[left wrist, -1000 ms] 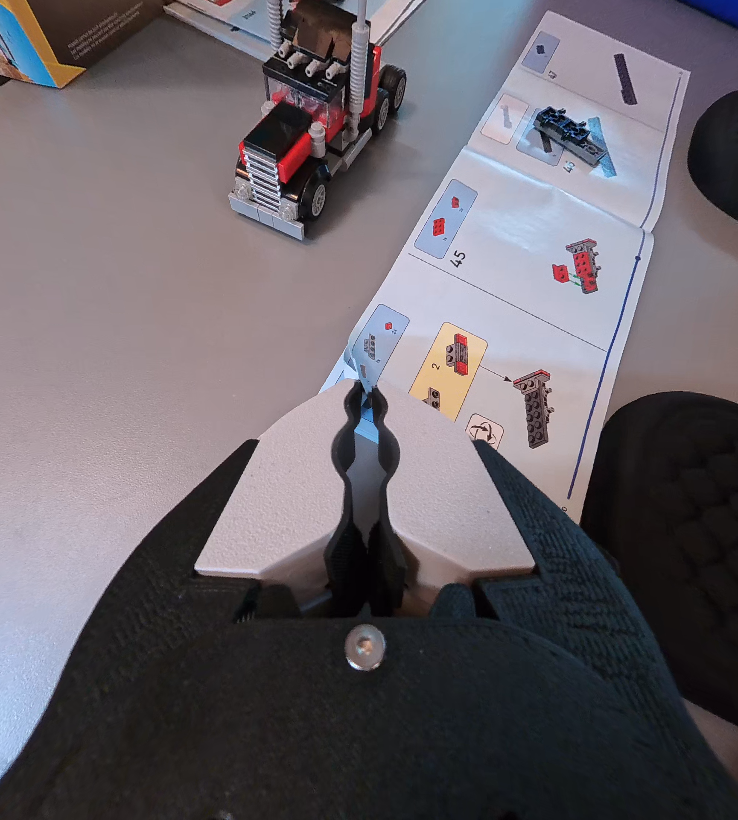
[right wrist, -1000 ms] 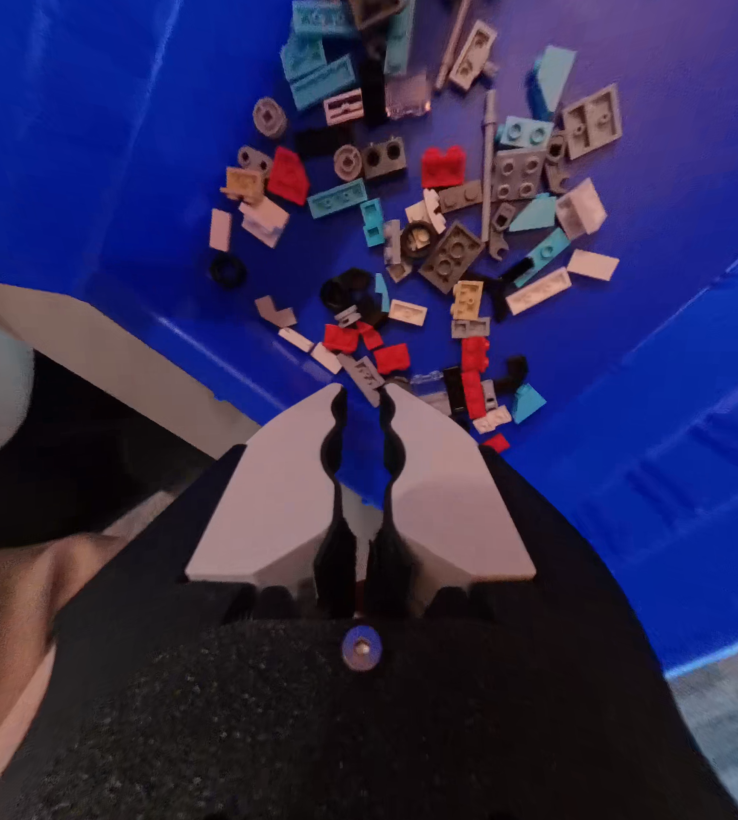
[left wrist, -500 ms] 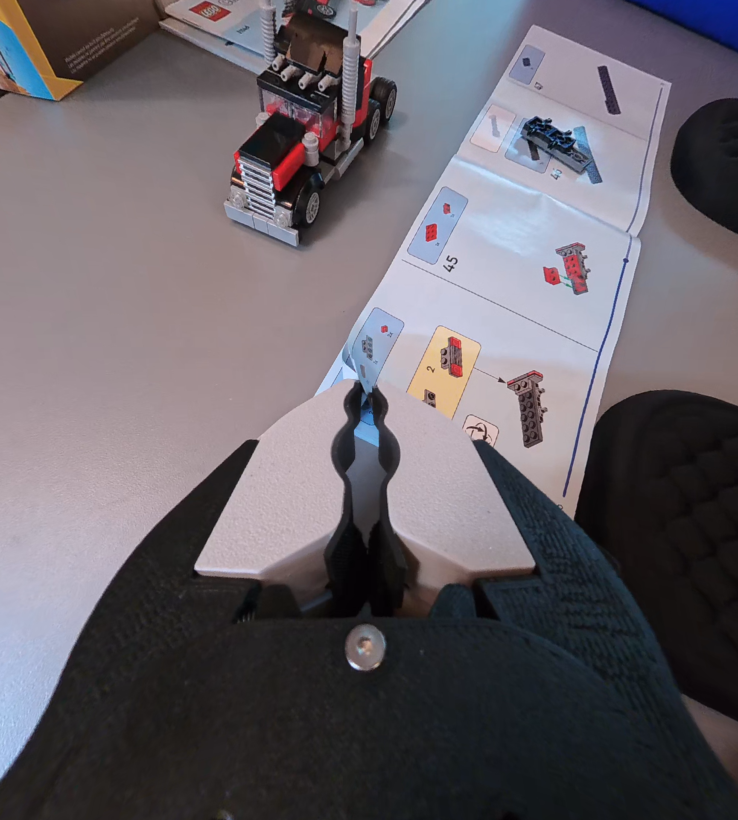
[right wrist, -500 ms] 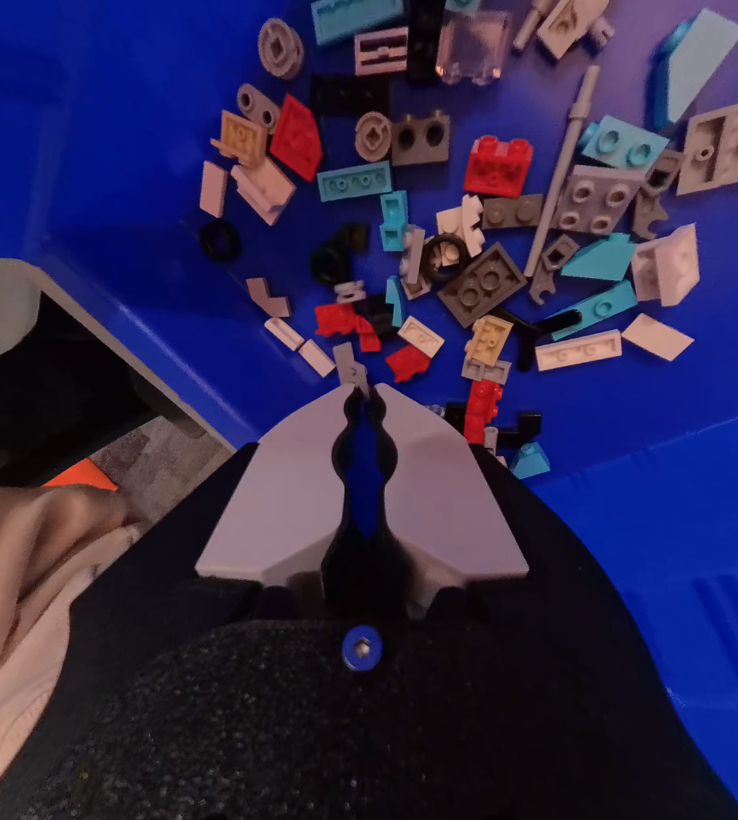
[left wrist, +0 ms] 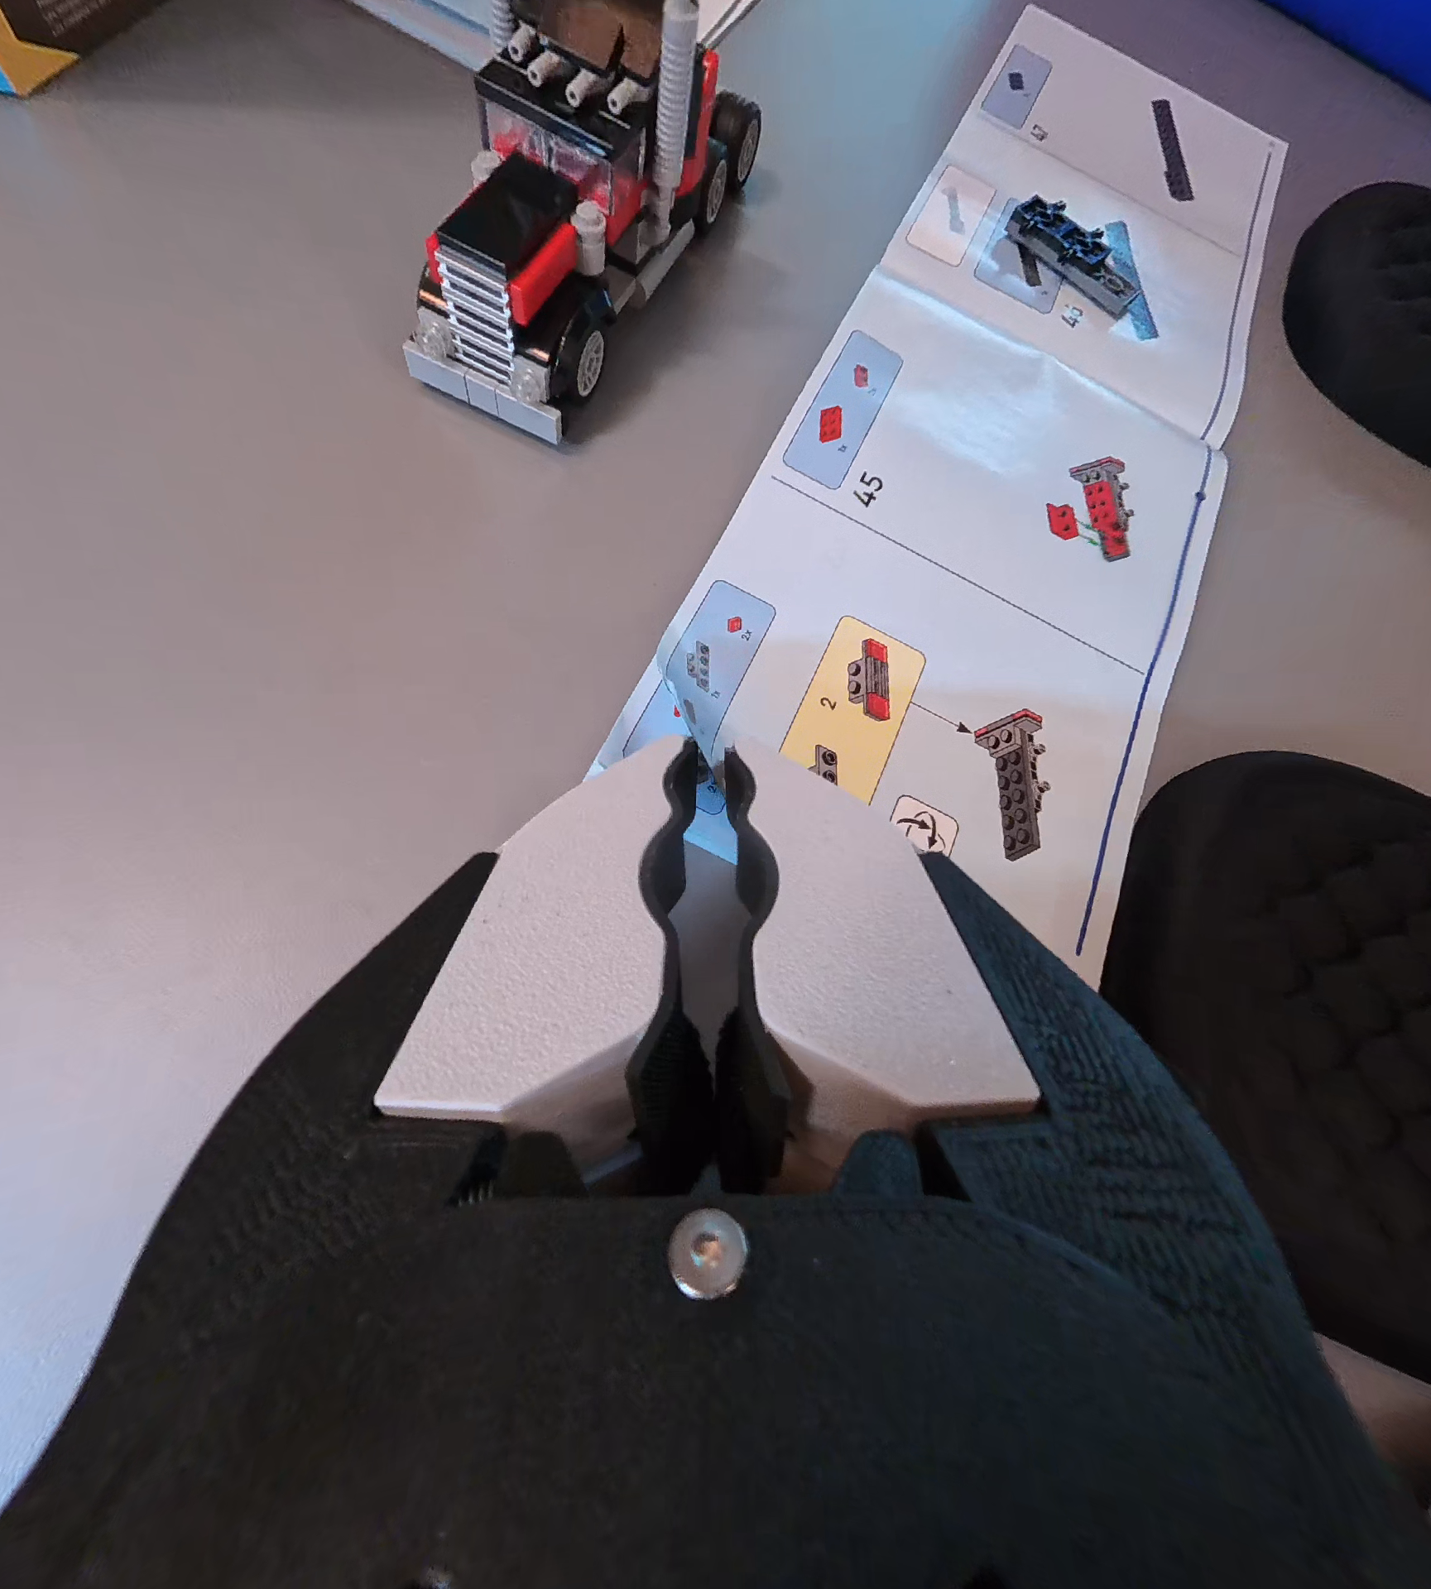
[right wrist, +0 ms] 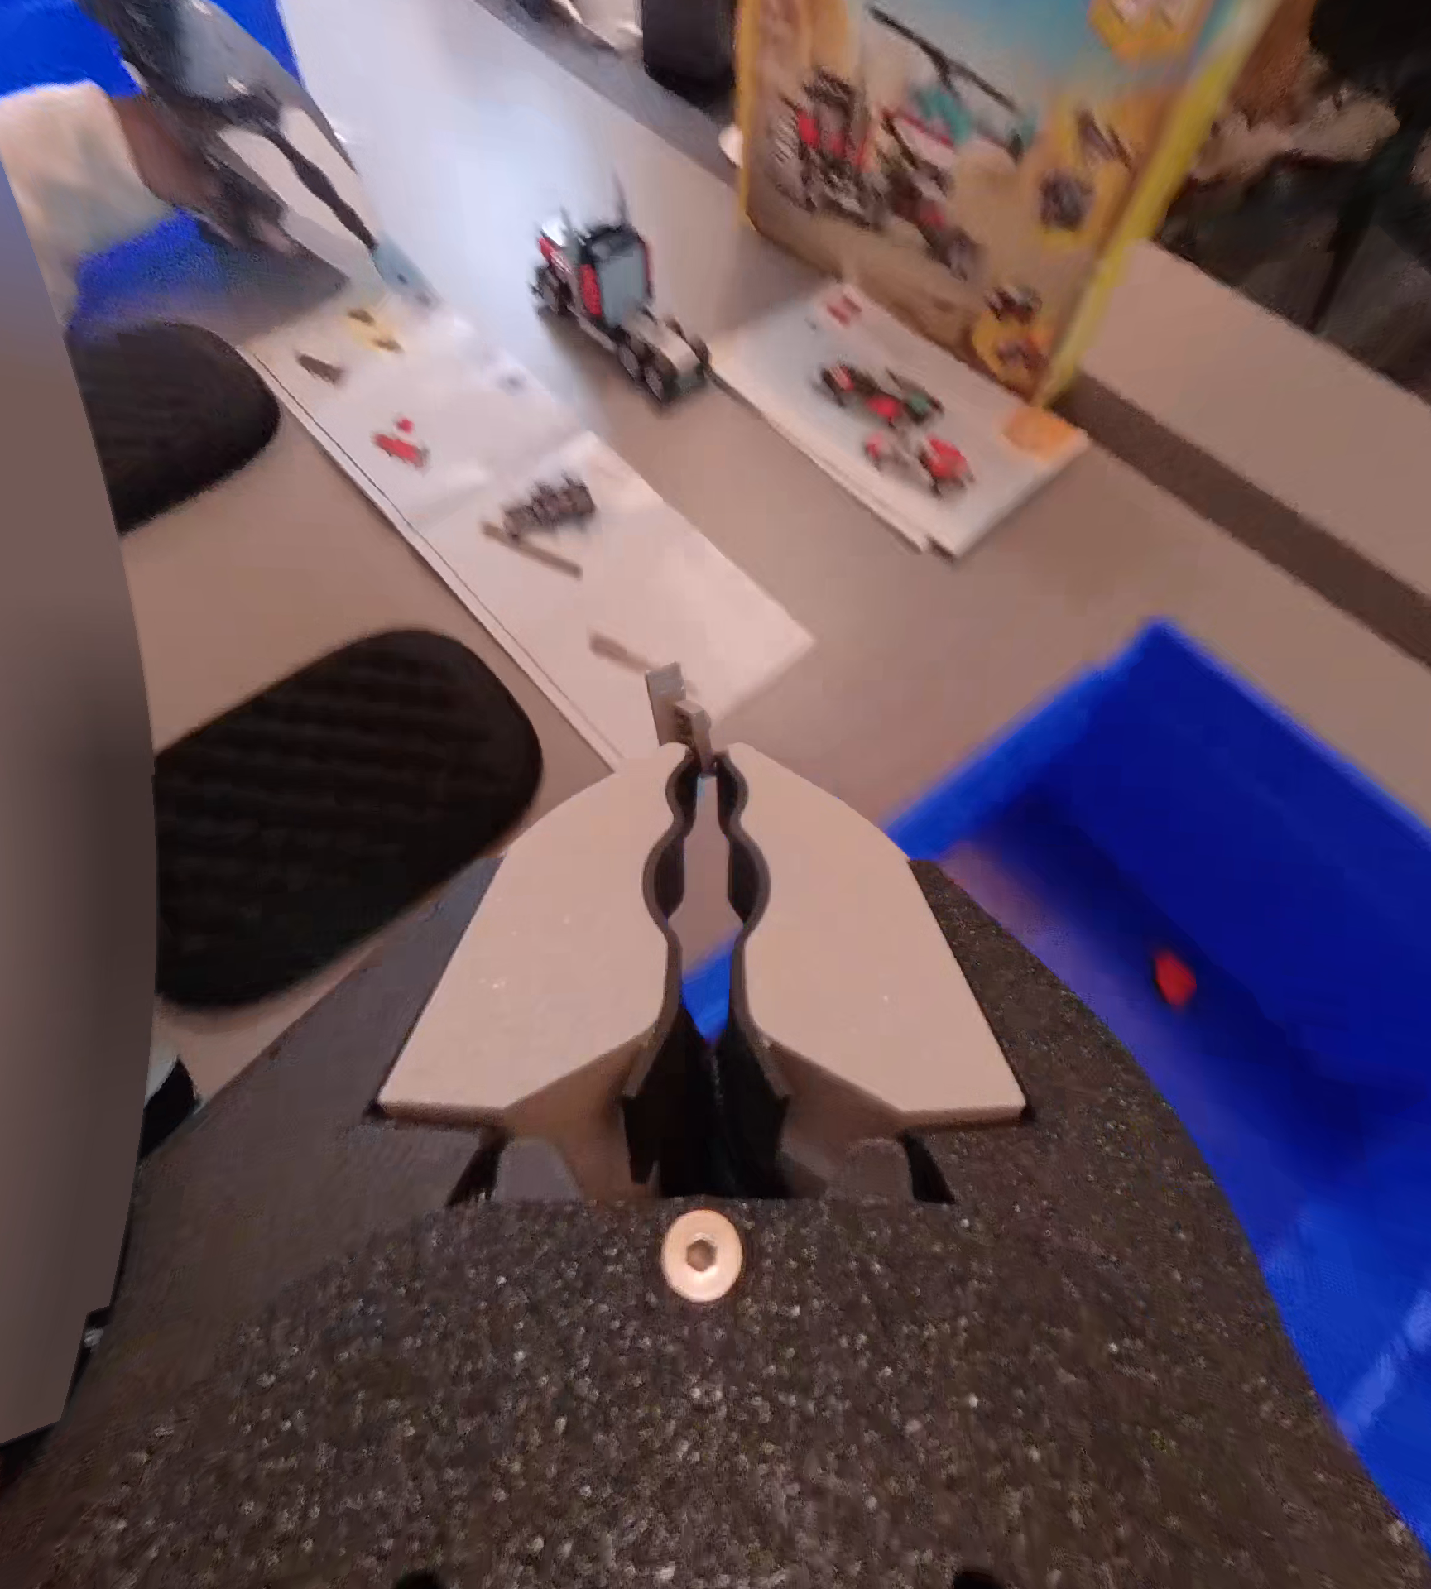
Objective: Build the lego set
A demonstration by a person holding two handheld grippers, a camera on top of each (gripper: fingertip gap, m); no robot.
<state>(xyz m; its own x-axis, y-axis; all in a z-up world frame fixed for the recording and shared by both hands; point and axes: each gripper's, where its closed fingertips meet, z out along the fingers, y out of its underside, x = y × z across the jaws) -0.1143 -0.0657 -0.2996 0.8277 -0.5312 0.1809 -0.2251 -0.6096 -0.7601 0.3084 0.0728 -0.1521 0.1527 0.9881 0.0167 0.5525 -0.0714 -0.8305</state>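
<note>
My left gripper (left wrist: 707, 757) is shut on the lifted corner of the instruction booklet (left wrist: 995, 447), which lies open on the grey table. A red and black lego truck (left wrist: 574, 232) stands beyond it; the truck also shows in the right wrist view (right wrist: 617, 309). A small dark grey lego assembly (left wrist: 1068, 254) rests on the booklet's far page. My right gripper (right wrist: 701, 757) is shut on a small grey lego piece (right wrist: 677, 705) and holds it in the air above the near end of the booklet (right wrist: 608, 550), beside the blue bin (right wrist: 1210, 860).
Two black padded rests (left wrist: 1331, 1032) (left wrist: 1417, 318) lie right of the booklet. The lego box (right wrist: 978, 163) stands at the back with a second booklet (right wrist: 892, 430) in front of it. A red piece (right wrist: 1172, 989) lies in the bin.
My right gripper shut on a grey piece in the bin, lifted it out and swung to face the table. My left gripper stayed shut on the booklet corner and shifted slightly.
</note>
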